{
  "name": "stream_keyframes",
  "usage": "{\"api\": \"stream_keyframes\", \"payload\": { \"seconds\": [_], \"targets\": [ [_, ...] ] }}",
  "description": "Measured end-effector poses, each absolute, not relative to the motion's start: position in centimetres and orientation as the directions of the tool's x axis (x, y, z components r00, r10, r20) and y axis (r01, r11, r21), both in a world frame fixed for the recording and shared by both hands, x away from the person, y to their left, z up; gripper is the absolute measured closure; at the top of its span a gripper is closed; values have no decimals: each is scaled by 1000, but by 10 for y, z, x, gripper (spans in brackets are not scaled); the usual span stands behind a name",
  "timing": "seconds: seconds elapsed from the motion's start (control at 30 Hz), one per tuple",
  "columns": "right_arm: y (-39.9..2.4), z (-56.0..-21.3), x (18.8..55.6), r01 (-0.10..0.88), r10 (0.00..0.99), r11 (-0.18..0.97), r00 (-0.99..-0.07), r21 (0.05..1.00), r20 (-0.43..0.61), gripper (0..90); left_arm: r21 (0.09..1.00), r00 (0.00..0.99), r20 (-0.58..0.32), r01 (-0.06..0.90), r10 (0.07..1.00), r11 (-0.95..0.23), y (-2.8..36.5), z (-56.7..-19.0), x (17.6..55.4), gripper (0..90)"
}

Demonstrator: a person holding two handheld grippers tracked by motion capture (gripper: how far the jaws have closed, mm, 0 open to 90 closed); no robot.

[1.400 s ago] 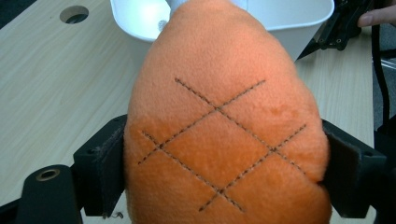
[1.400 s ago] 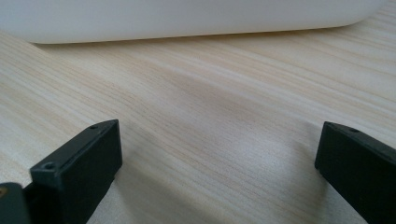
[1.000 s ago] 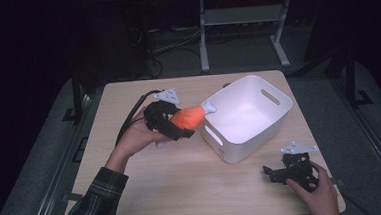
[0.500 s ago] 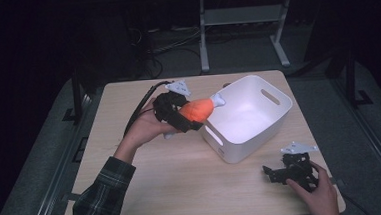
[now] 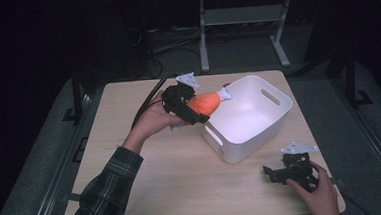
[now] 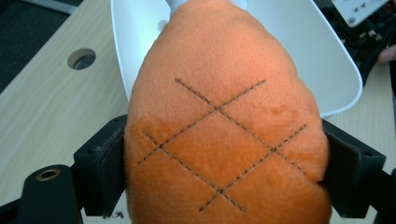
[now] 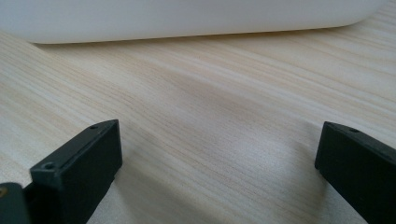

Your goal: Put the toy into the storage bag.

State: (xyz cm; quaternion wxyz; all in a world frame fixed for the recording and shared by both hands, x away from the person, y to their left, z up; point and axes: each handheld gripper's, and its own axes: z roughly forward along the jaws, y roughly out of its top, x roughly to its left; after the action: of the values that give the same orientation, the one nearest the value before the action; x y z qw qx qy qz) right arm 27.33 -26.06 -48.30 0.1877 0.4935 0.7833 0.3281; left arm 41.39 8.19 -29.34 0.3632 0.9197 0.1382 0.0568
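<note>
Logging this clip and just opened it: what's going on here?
A person works at a wooden table with a gripper in each hand. The left gripper is shut on an orange plush drumstick, held in the air at the near rim of a white bin, its white tip over the opening. The right gripper sits low on the table near the bin's right corner, jaws open and empty.

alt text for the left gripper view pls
An orange plush drumstick with stitched crisscross lines is clamped between the left gripper's two black jaws, held above the rim of a white bin on a light wooden table.
</note>
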Motion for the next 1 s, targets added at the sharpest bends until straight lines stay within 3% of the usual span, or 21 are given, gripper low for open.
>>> {"api": "stream_keyframes", "payload": {
  "seconds": [1.0],
  "targets": [
    [-261, -483, 273, 650, 896, 298, -442, 699, 29, 2, 663, 956, 26, 202, 292, -721, 13, -287, 445, 150]
  ]
}}
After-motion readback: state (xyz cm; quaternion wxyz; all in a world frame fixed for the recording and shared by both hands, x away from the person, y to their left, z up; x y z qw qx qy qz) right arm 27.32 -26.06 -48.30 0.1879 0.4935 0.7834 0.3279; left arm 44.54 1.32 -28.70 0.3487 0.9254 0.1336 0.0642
